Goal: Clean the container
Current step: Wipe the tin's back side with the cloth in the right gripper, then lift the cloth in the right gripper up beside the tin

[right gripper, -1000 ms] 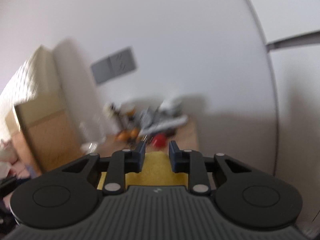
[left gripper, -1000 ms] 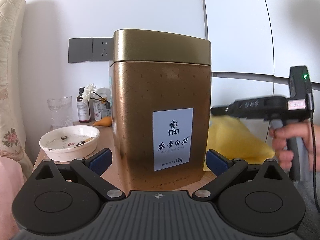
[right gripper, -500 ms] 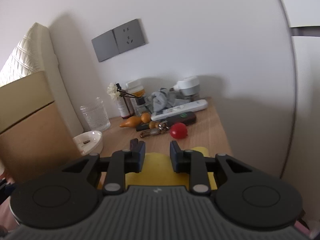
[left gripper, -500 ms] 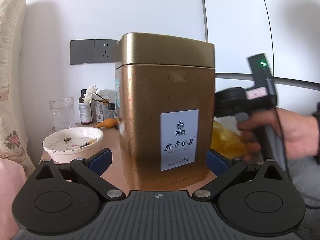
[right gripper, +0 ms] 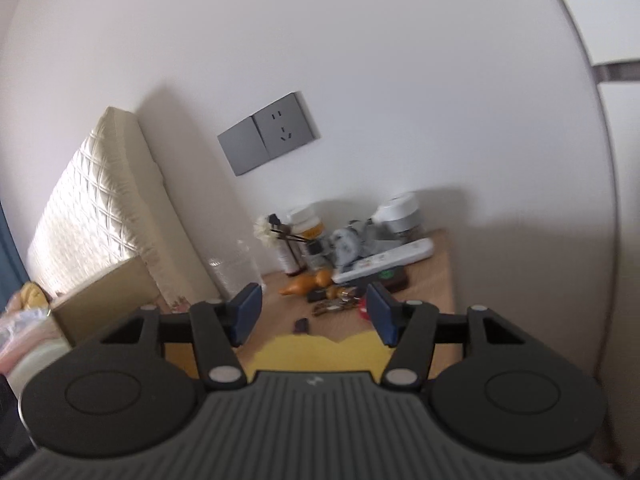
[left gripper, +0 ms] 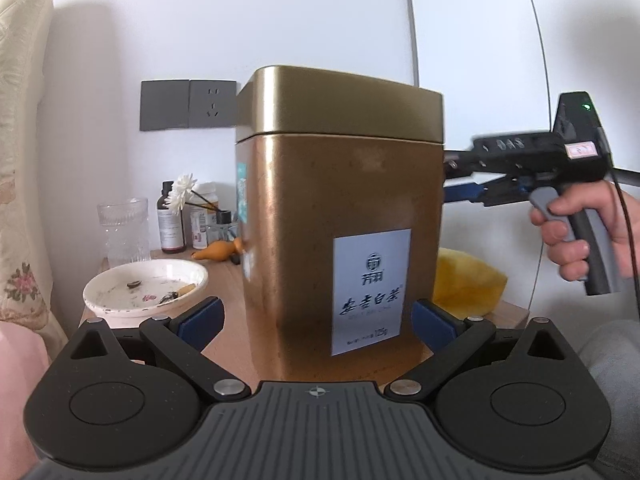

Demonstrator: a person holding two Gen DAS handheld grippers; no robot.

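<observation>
Left gripper point(left gripper: 316, 318), jaws spread wide, straddles the lower part of a gold tea tin point(left gripper: 344, 216); whether its blue pads point(left gripper: 202, 320) press the tin's sides cannot be told. Right gripper point(right gripper: 314, 314), jaws likewise parted and holding nothing, hangs above a yellow cloth point(right gripper: 324, 354). In the left wrist view this tool point(left gripper: 532, 168) appears at the tin's upper right, level with the lid seam, a hand point(left gripper: 580, 232) on its trigger; its fingertips are hidden behind the tin. Tin: upright, lid on, white label facing the viewer, at the near part of a wooden bedside table point(left gripper: 228, 344). Yellow cloth point(left gripper: 468, 284): just right of and behind the tin. White dish point(left gripper: 146, 288) holding a cigarette butt: left of the tin. Farther back: ribbed glass point(left gripper: 124, 228), brown bottle point(left gripper: 172, 220), white flower point(left gripper: 182, 196), small orange gourd point(left gripper: 218, 250). Wall above: grey socket plate point(left gripper: 188, 104). Right wrist view adds a white remote point(right gripper: 384, 260) and a quilted headboard point(right gripper: 100, 208).
</observation>
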